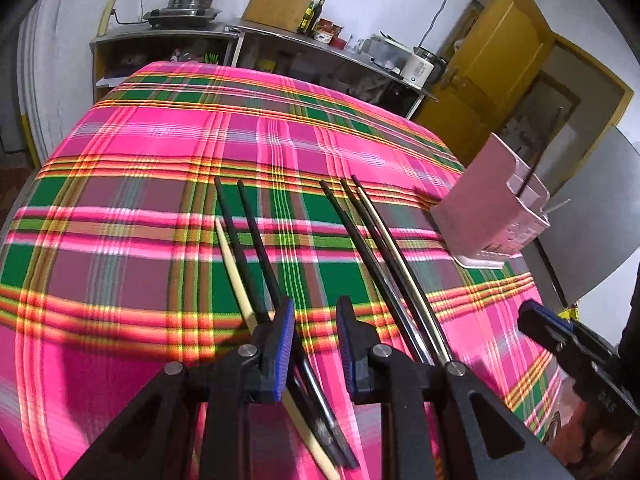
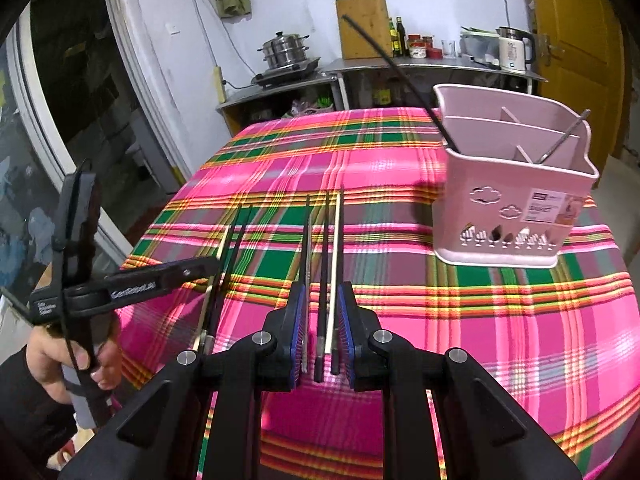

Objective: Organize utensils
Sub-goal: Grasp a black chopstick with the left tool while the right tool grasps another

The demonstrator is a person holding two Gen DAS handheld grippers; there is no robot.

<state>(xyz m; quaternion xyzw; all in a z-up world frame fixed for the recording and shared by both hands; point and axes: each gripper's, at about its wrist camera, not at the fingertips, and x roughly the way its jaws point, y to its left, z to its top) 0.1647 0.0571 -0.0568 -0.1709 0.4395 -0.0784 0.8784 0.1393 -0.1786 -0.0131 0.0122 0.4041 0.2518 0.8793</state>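
Observation:
Several chopsticks lie on the pink plaid tablecloth [image 1: 140, 152] in two bunches: a left bunch [image 1: 244, 240] of two black and one cream, and a right bunch [image 1: 372, 232] of black and metal ones. My left gripper [image 1: 316, 316] is open, low over the cloth between the bunches. My right gripper [image 2: 322, 304] is open over the right bunch [image 2: 326, 248], whose sticks lie between its fingers. The pink utensil basket [image 2: 516, 188] stands at the far right, holding a black chopstick [image 2: 396, 68] and a metal one [image 2: 564, 136]. The left gripper also shows in the right wrist view [image 2: 212, 264].
A grey chair back [image 1: 592, 216] stands beyond the table's right edge. Behind the table are steel counters [image 2: 420, 66] with a steamer pot [image 2: 286, 50], cutting board, bottles and a kettle [image 2: 514, 52]. A yellow door [image 1: 496, 64] is at the far right.

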